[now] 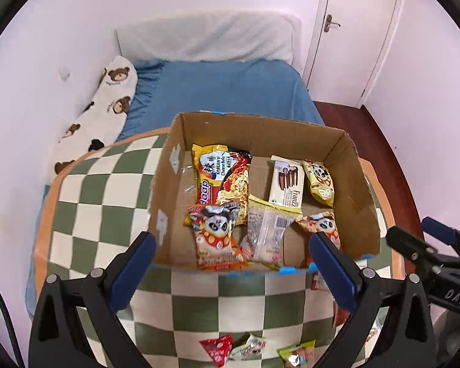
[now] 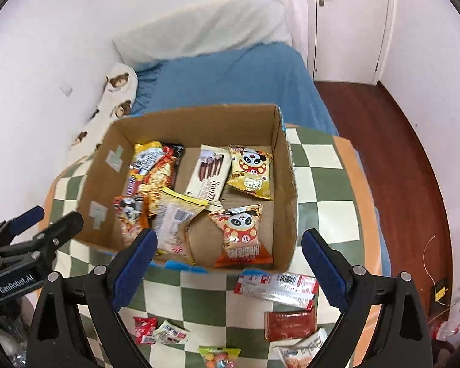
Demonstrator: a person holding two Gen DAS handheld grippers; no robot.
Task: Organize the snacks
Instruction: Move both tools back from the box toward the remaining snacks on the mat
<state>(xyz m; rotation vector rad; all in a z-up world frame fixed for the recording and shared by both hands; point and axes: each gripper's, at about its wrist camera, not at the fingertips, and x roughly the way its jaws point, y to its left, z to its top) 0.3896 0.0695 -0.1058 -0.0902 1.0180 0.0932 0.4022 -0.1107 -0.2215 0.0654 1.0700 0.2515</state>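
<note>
**Loose snacks lie below the right fingers, the box ahead of both**

The right gripper (image 2: 228, 247) hovers with its fingers spread wide and nothing between them. Just beneath and slightly toward its right finger lies the red-and-white barcode packet (image 2: 276, 285), long axis running crosswise to the fingers, touching the near wall of the cardboard box (image 2: 196, 122). Nearer the camera sits a dark red packet (image 2: 289, 325), with a pale packet (image 2: 303, 349) below it; toward the left finger lie a small red packet (image 2: 144, 329) and a crumpled white wrapper (image 2: 170, 334), and a green candy bag (image 2: 219, 357) at the bottom edge. All rest on the checkered desk (image 2: 325, 214).

The left gripper (image 1: 231, 247) is likewise spread apart and empty, aimed at the box's near wall. I judge the right one nearer the barcode packet, so it seems the likely hand to pick.

The box already holds a noodle pack (image 1: 220, 178), a white wafer pack (image 1: 286, 184), a yellow panda bag (image 1: 320, 182), two orange panda bags (image 1: 217, 239) and a clear-wrapped pack (image 1: 266, 230)
</note>
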